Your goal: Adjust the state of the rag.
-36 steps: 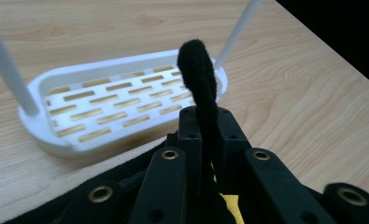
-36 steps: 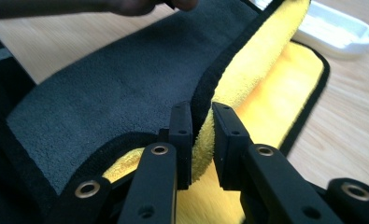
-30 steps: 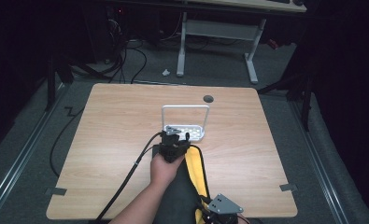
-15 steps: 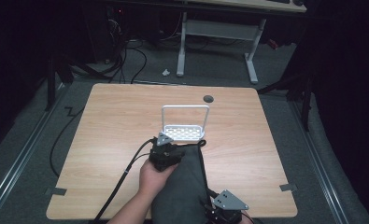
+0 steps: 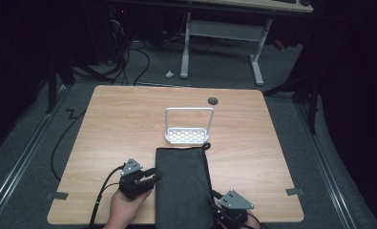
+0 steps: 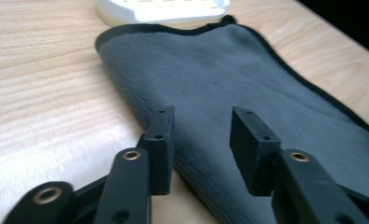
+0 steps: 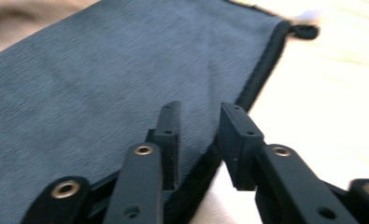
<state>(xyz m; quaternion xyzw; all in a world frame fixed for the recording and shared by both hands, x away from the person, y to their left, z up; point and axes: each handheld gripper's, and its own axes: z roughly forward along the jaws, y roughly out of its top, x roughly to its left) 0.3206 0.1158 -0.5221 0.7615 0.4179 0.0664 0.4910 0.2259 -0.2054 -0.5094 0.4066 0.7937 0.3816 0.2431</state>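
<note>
A white rack (image 5: 187,135) stands on the wooden table (image 5: 119,119), near a round grommet (image 5: 213,101).

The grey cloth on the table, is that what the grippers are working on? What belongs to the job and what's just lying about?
Part of the job:
- grey cloth
- left hand-held gripper, jaws apart over the cloth's edge
- right hand-held gripper, jaws astride the cloth's hem

Just lying about:
- white rack at the cloth's far end
- table

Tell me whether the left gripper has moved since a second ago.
Yes. The left gripper has drawn back from the white rack toward the table's near edge.
</note>
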